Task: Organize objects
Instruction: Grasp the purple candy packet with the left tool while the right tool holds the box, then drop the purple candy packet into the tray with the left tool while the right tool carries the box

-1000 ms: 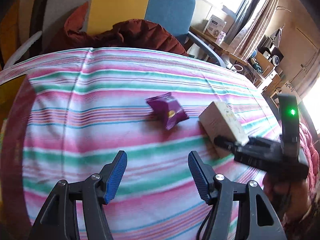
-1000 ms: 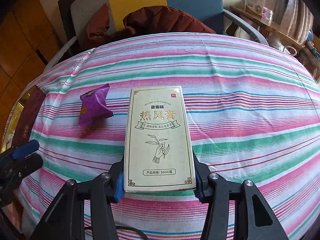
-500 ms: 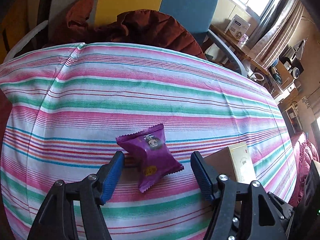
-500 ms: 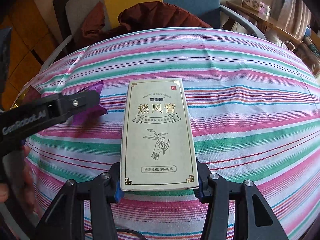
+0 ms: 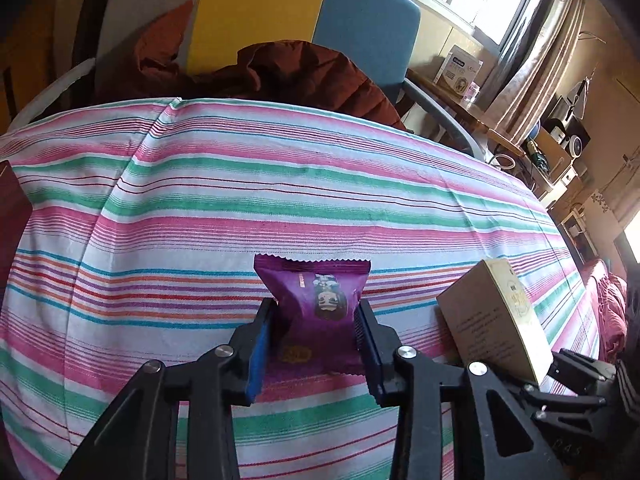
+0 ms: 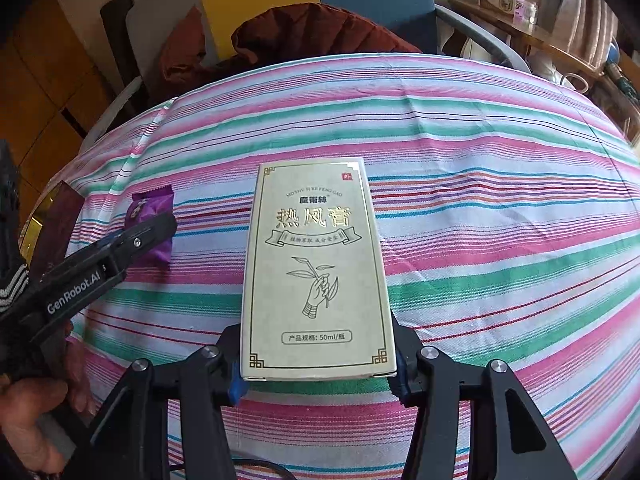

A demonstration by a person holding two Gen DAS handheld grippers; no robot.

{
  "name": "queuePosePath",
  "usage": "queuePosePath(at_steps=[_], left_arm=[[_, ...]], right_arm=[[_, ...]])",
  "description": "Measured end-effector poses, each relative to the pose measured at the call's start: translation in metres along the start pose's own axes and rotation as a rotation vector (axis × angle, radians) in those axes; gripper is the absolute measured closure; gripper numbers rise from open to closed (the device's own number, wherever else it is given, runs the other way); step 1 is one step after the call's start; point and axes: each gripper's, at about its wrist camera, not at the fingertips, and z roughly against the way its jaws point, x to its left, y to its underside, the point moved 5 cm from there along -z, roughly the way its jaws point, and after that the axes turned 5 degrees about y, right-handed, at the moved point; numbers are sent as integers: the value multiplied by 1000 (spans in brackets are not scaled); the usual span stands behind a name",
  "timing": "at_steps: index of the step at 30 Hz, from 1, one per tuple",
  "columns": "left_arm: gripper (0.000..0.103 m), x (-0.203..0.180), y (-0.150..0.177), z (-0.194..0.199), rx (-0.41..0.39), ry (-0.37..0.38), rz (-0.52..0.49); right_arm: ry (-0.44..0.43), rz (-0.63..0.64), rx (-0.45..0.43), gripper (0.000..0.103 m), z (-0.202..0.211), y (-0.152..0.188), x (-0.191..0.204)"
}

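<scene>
A purple snack packet (image 5: 320, 304) lies on the striped cloth (image 5: 240, 200). My left gripper (image 5: 314, 308) has its blue pads against both sides of it, and the jaws are closing. The right wrist view shows the same packet (image 6: 150, 216) behind the left gripper (image 6: 156, 228). A cream box with gold print (image 6: 316, 264) is held at its lower end in my right gripper (image 6: 318, 360), whose jaws are opening slightly with the box still between the pads. In the left wrist view the box (image 5: 496, 320) stands tilted at the right.
A dark red jacket (image 5: 288, 72) lies over a chair (image 5: 360, 20) behind the table. A dark maroon object (image 5: 12, 208) sits at the cloth's left edge. A cluttered shelf (image 5: 560, 140) stands at the right. A person's hand (image 6: 28, 412) holds the left gripper.
My left gripper moved forward and down over the purple packet, then narrowed from wide open until its pads met the packet's sides. The right gripper and box stayed in place.
</scene>
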Motion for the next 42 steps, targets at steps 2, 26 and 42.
queuePosePath(at_steps=[2, 26, 42], left_arm=[[64, 2, 5, 5, -8, 2, -10], [65, 70, 37, 104, -86, 37, 105], [65, 210, -2, 182, -227, -41, 335]], right_arm=[[2, 8, -29, 44, 5, -2, 1], [-10, 121, -181, 51, 19, 0, 29], [-98, 120, -243, 51, 35, 11, 72]])
